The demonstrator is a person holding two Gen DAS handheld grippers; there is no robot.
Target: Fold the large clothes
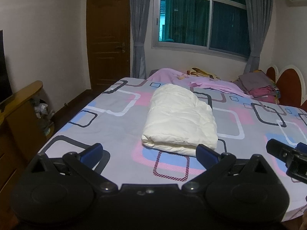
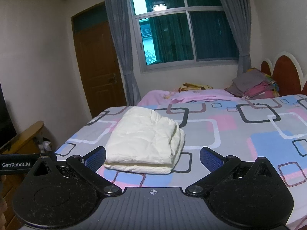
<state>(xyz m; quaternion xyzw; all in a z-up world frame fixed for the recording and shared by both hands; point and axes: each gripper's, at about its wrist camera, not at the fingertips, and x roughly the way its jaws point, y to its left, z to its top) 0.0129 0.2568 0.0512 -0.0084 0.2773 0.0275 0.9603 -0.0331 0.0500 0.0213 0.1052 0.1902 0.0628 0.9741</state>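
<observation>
While both grippers, left gripper [image 1: 149,153] and right gripper [image 2: 153,157], hover released, folded white quilt [image 1: 179,118] lies just ahead on bed [image 1: 115,126].

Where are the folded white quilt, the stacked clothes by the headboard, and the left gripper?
folded white quilt [image 1: 179,118]: left wrist view, top face.
stacked clothes [image 2: 253,87]: right wrist view, middle of the pile.
left gripper [image 1: 149,153]: left wrist view, midway between fingertips.

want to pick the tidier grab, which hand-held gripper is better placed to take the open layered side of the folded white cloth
Right, probably. In its view the folded white cloth shows stacked layer edges on the side toward the right hand-held gripper. The left hand-held gripper faces the folded front edge. Both are open and empty.
</observation>
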